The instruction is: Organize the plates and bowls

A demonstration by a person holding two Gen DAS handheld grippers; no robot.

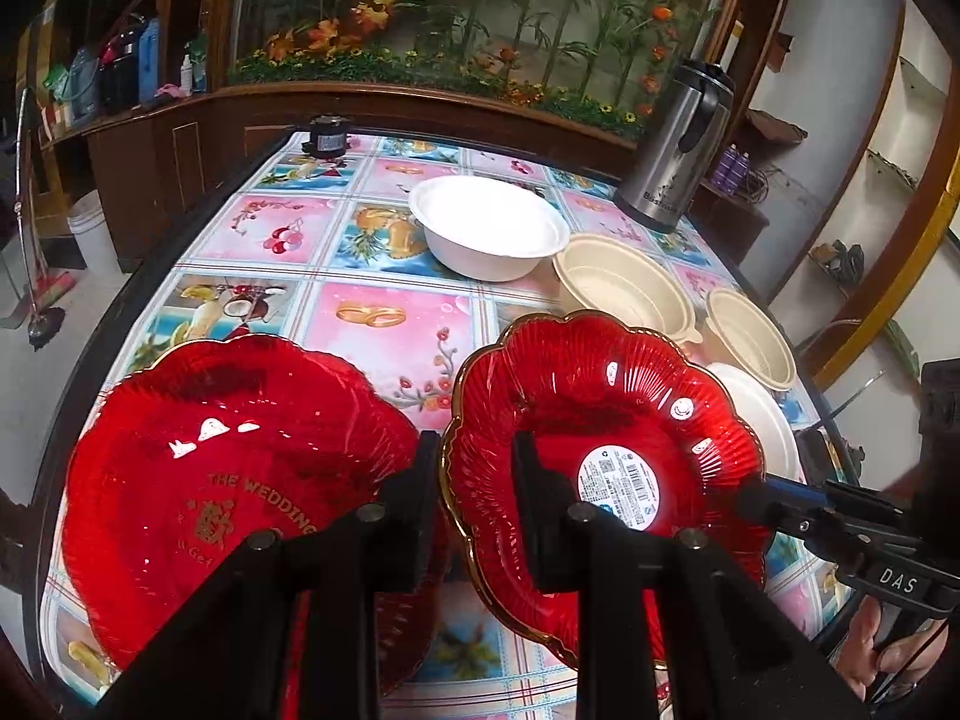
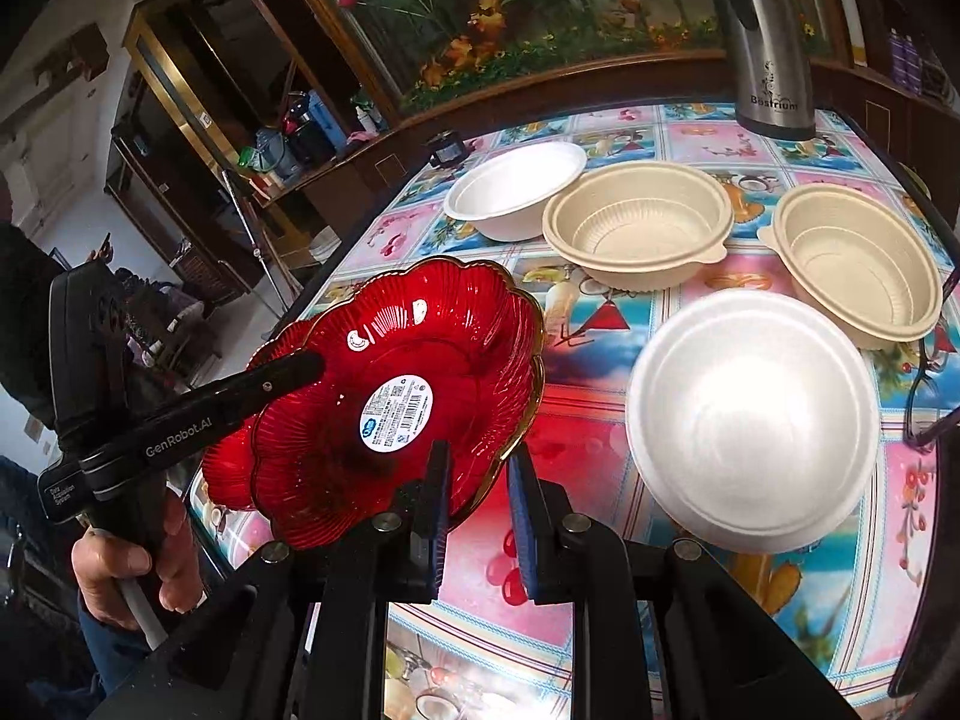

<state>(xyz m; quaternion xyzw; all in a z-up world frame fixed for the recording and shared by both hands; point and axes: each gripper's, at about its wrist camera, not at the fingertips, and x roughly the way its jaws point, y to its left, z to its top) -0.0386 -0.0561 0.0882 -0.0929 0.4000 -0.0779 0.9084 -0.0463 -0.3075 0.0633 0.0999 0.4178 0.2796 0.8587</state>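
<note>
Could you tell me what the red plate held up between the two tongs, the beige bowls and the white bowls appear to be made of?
Red plate: glossy translucent glass or hard plastic; it shows sharp highlights, fine ribs and a gold rim.
Beige bowls: matte moulded plastic or plant fibre, with ribbed walls and a small tab.
White bowls: probably pressed pulp or foam, with a soft, dull sheen.

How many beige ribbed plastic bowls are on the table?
2. One beige ribbed plastic bowl sits beside the far white foam bowl; the other beige bowl sits toward the table's right edge. None looks hidden.
</note>
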